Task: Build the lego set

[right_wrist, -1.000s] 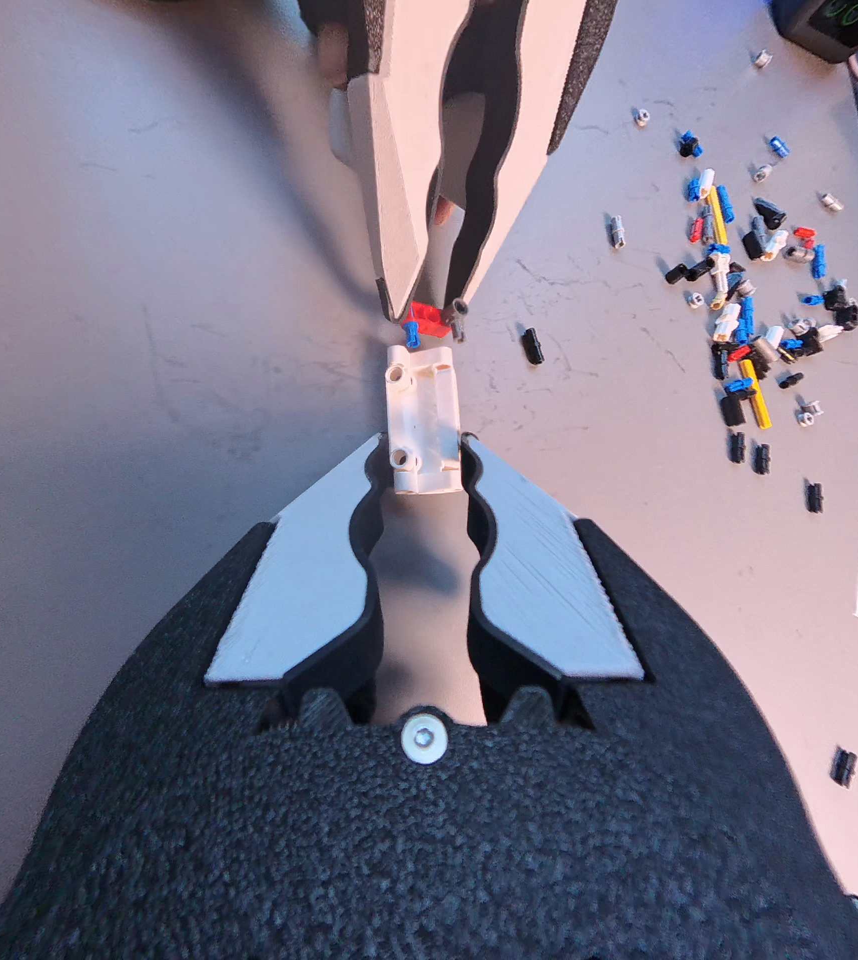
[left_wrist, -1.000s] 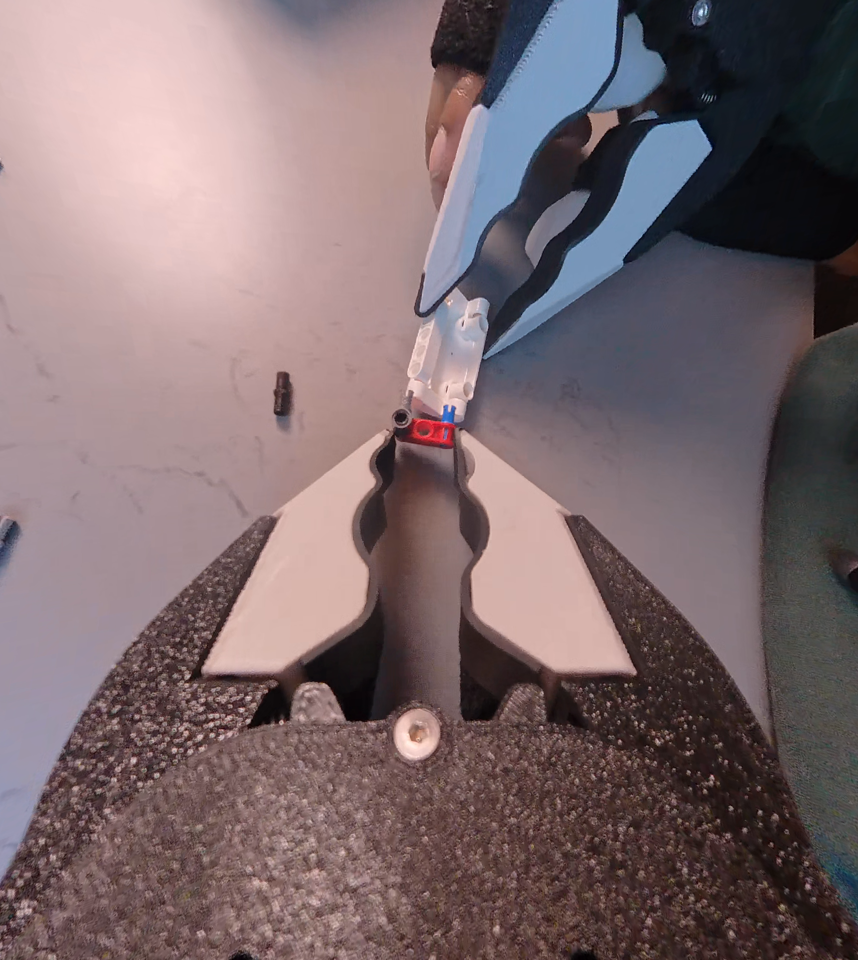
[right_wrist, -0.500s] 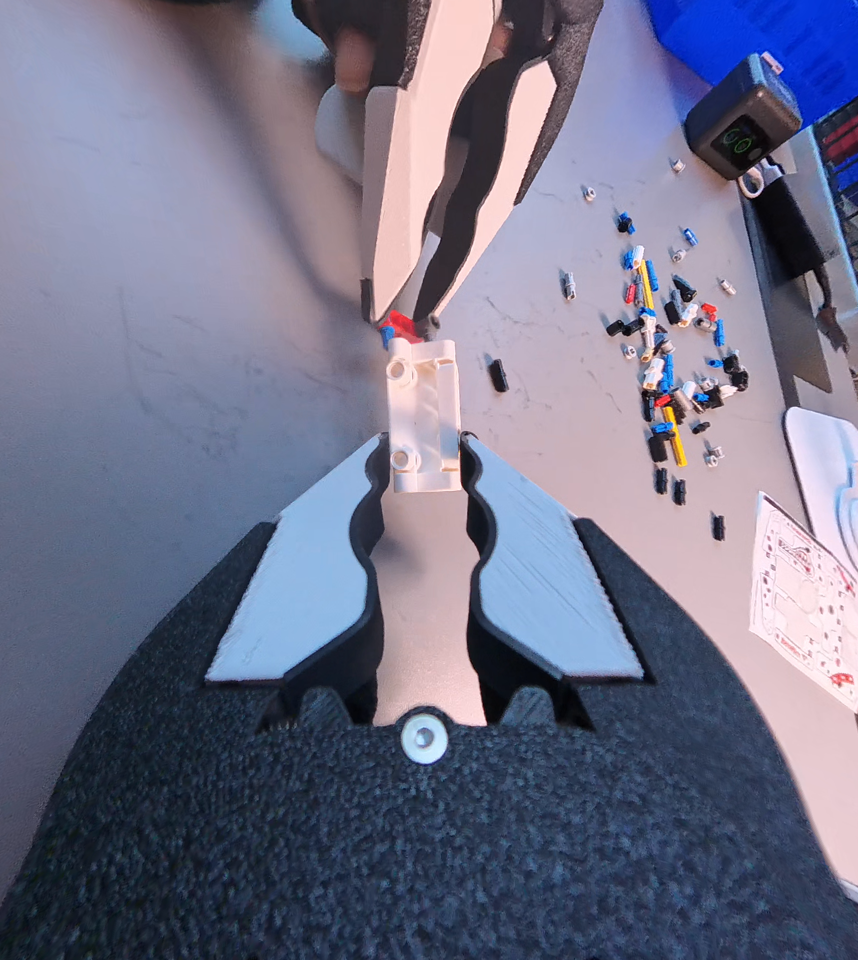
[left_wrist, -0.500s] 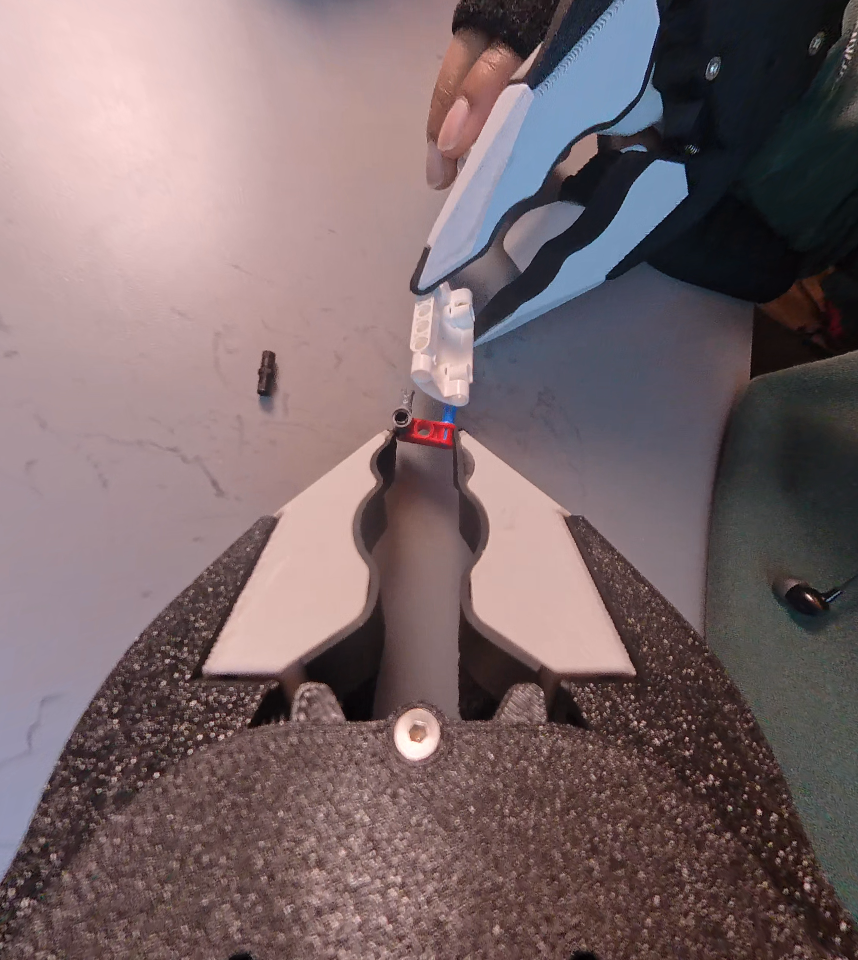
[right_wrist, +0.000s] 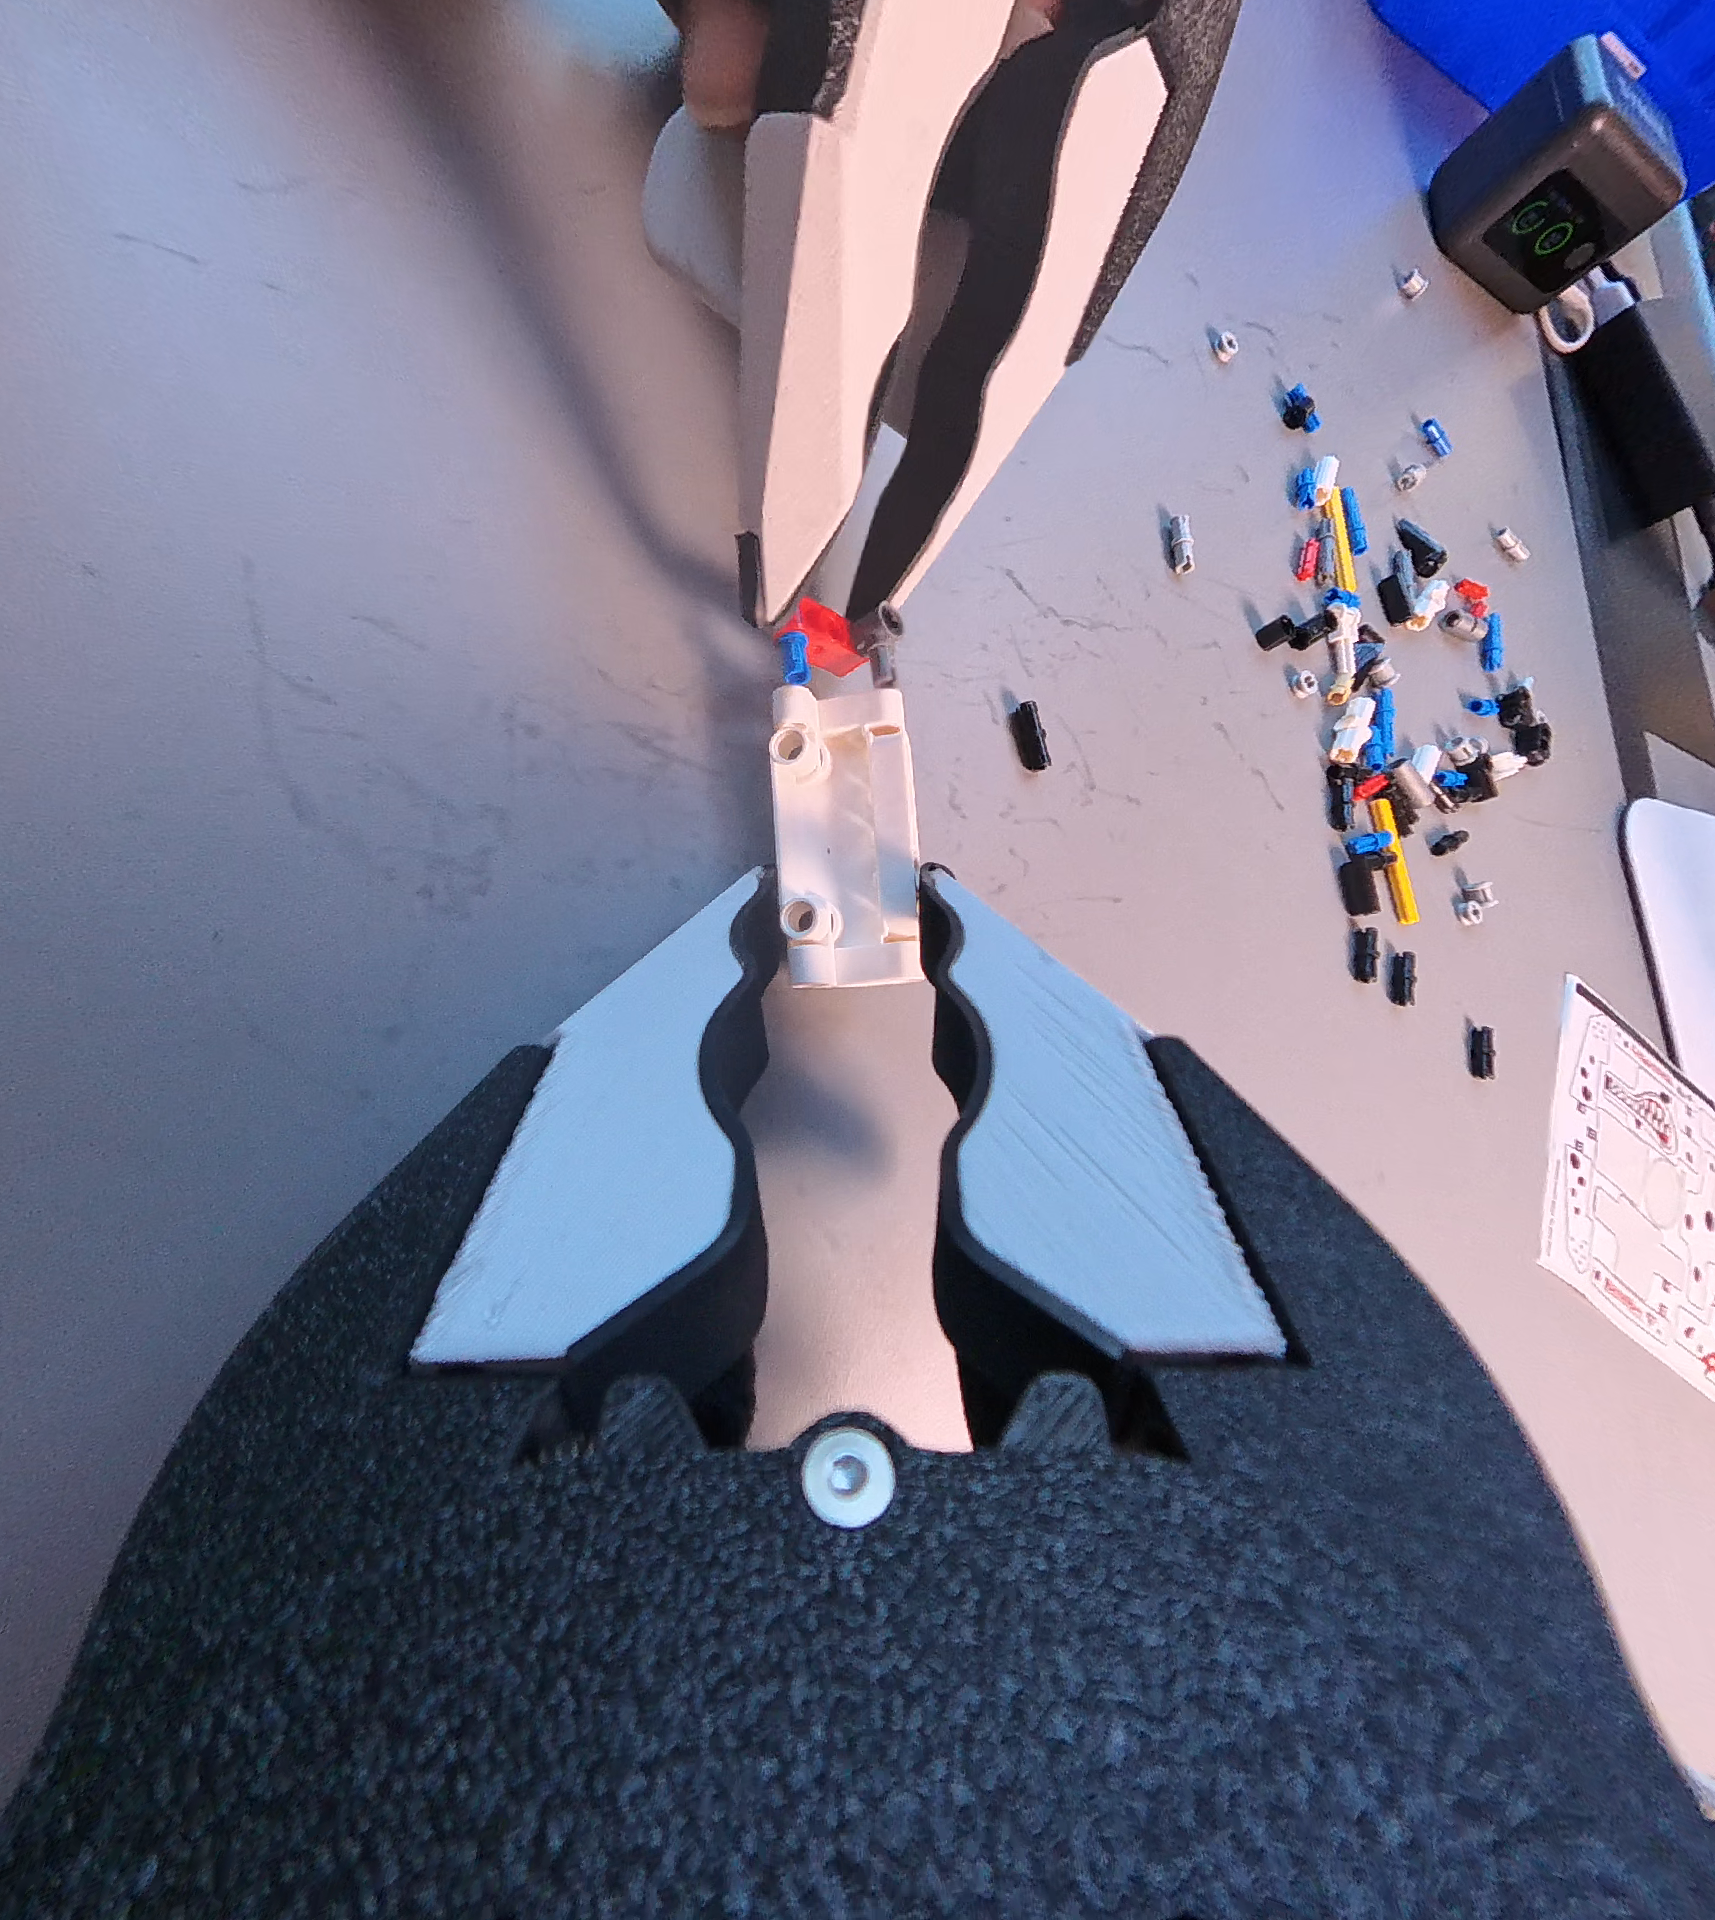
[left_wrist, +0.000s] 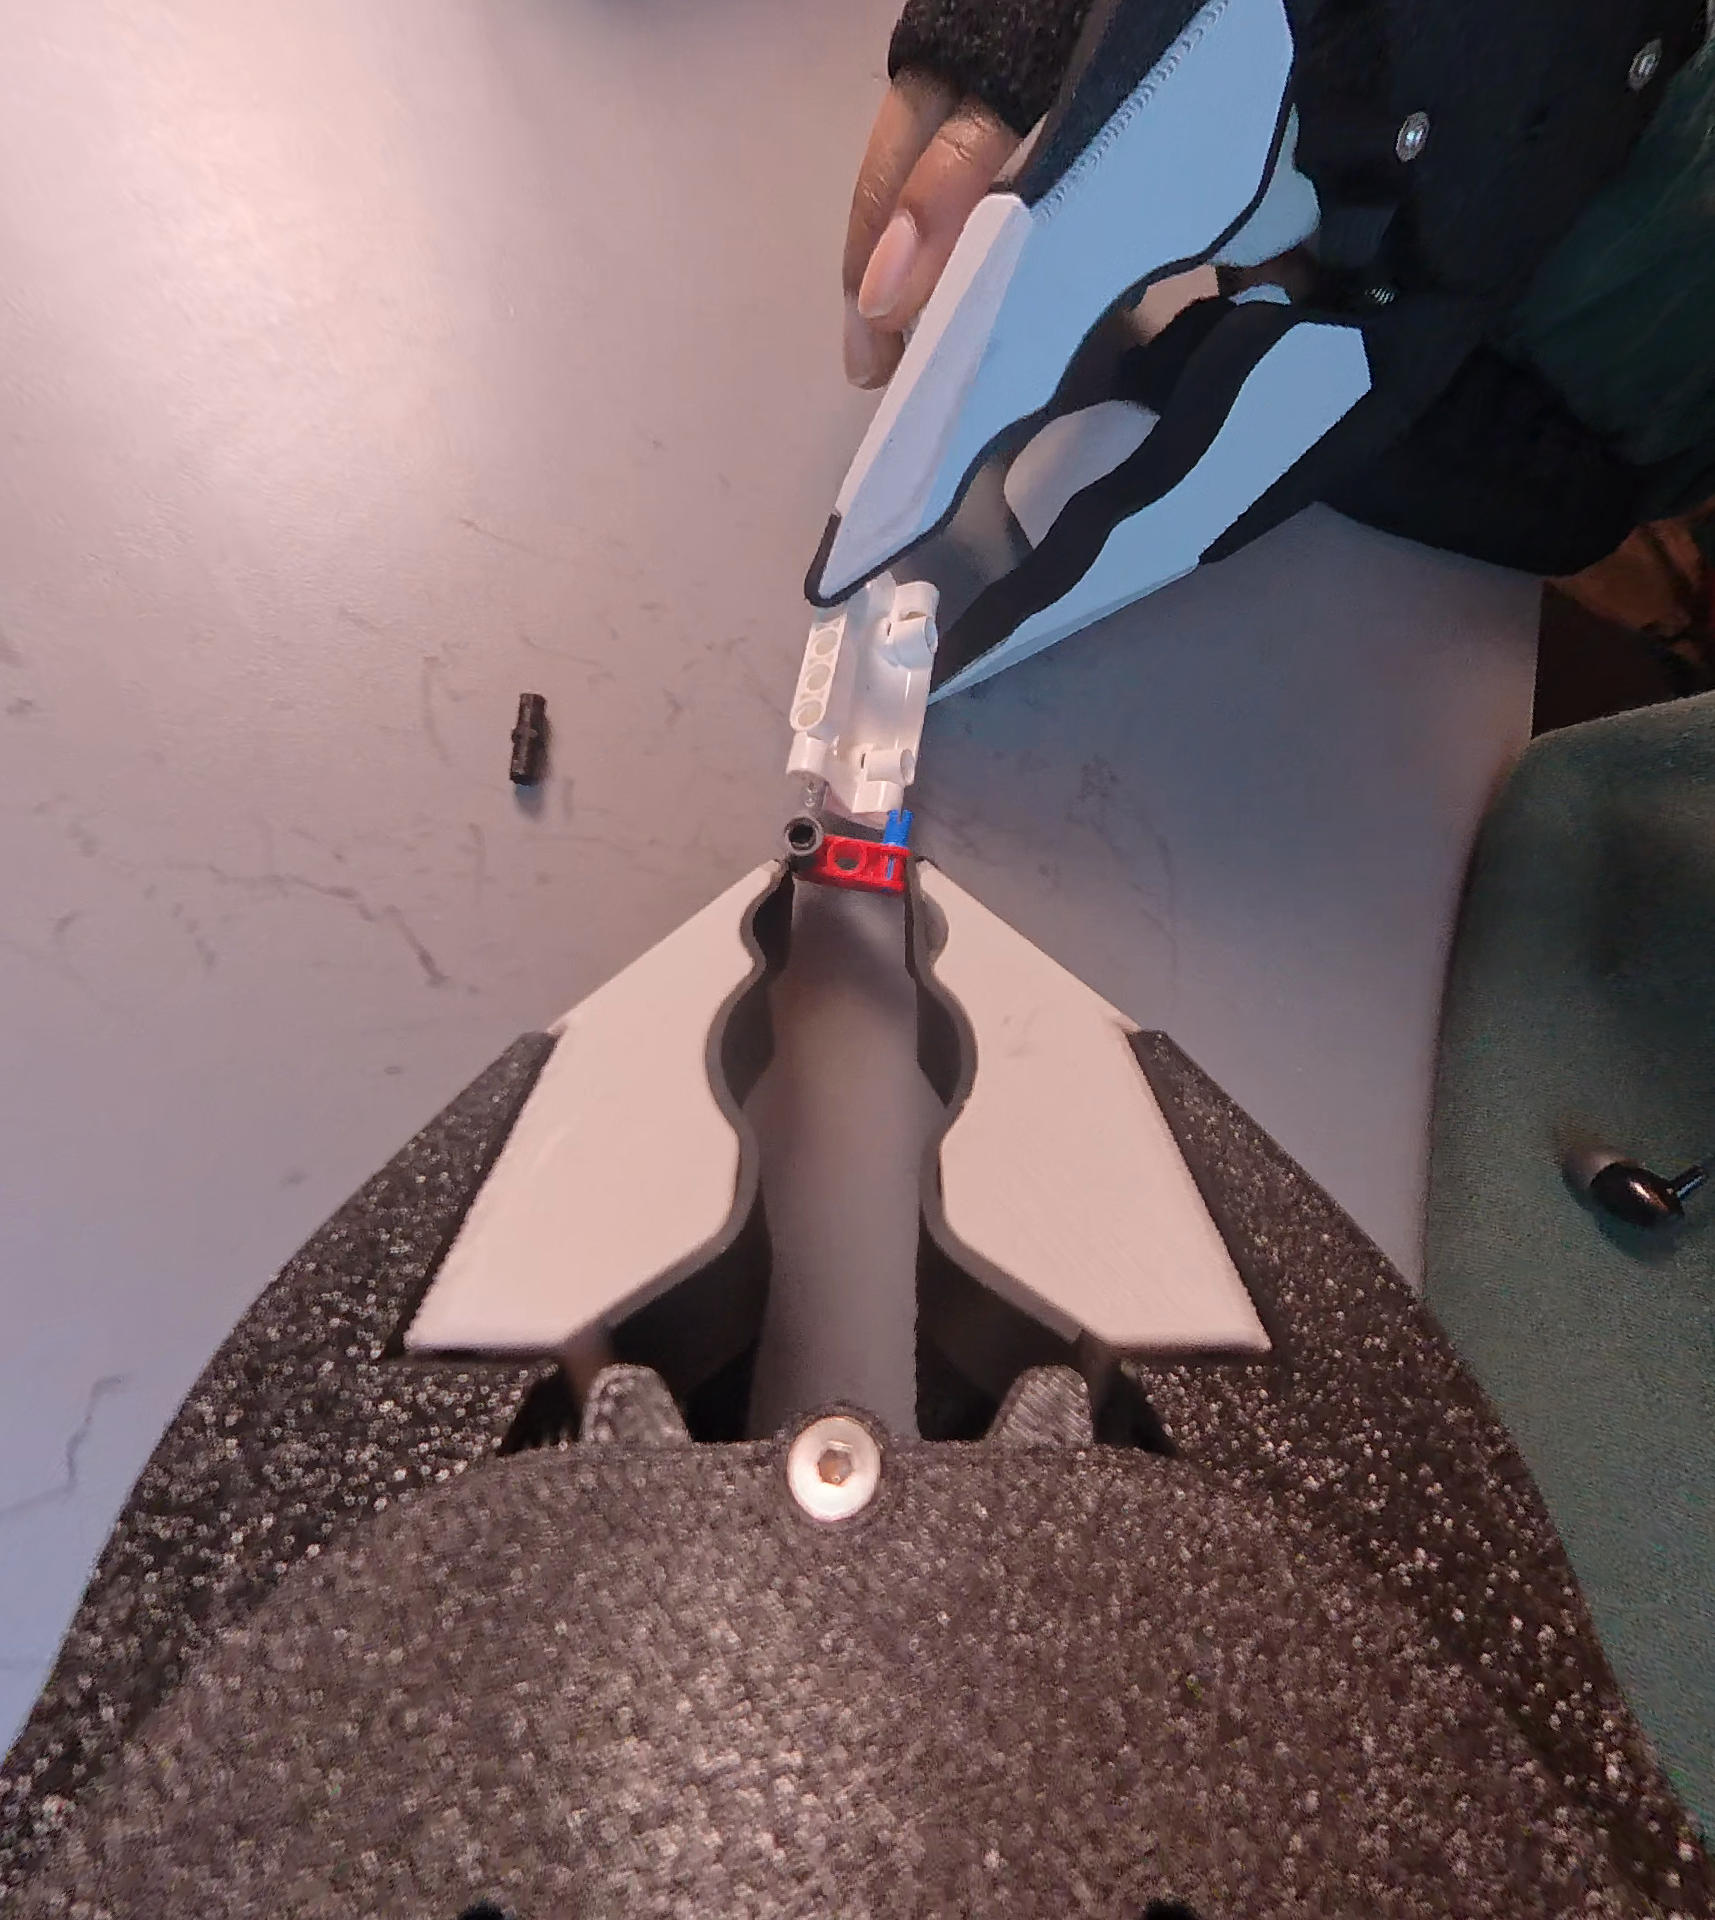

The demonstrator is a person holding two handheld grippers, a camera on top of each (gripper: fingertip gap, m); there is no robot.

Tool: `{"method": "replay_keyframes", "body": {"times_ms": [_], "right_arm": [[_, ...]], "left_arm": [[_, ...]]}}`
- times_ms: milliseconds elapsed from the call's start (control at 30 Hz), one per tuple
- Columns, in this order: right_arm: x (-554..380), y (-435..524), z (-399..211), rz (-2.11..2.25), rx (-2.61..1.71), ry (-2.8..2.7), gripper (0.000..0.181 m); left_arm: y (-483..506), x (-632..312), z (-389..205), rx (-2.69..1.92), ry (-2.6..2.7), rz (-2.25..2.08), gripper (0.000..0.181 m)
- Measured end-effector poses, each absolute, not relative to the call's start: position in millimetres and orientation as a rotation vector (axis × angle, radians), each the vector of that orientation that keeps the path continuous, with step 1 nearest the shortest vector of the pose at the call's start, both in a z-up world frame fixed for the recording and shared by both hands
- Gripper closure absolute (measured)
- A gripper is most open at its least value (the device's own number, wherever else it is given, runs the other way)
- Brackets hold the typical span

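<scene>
**A:** What changed on the counter (right_wrist: 261,727)?

**B:** My view swung: the far right now shows more of the loose parts (right_wrist: 1383,707), the sheet (right_wrist: 1663,1226) and the timer (right_wrist: 1549,177). More to the point, the two held pieces had nearly met half a second ago; now a small gap shows again, so I judge the pin isn't seated yet.

**A:** The tongs?

**B:** Right tongs (right_wrist: 848,914) pinch the white panel (right_wrist: 842,842) by its near end, pointing it away from me. Left tongs (left_wrist: 851,871) pinch the red connector (left_wrist: 851,862) at the very tips, its blue pin (left_wrist: 897,826) aimed at the panel's end, just apart. The left tongs (right_wrist: 817,613) come in from the far side, tilted down, both held above the counter.

**A:** Next?

**B:** Line pin to hole, then push.
</scene>
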State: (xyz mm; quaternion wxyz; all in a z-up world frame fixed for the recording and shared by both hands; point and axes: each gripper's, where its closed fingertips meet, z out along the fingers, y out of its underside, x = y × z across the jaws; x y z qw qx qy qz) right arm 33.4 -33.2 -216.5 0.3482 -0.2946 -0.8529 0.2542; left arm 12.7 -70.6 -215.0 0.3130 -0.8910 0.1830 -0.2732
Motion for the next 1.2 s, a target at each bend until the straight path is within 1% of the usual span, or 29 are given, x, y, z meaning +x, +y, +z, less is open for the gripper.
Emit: {"method": "replay_keyframes", "body": {"times_ms": [667,1067,1200], "right_arm": [[39.5,-40.2,-210.1,0.758,-0.73,-2.218,0.156],[42.5,-40.8,-217.8,0.7,-0.747,-2.269,0.156],[42.9,-40.3,-217.5,0.621,-0.734,-2.288,0.156]], "left_arm": [[-74.1,18.2,-217.1,-2.359,0.549,-0.69,0.161],[-75.0,22.0,-222.0,-2.415,0.584,-0.597,0.162],[-74.6,22.1,-222.5,-2.474,0.561,-0.594,0.162]]}}
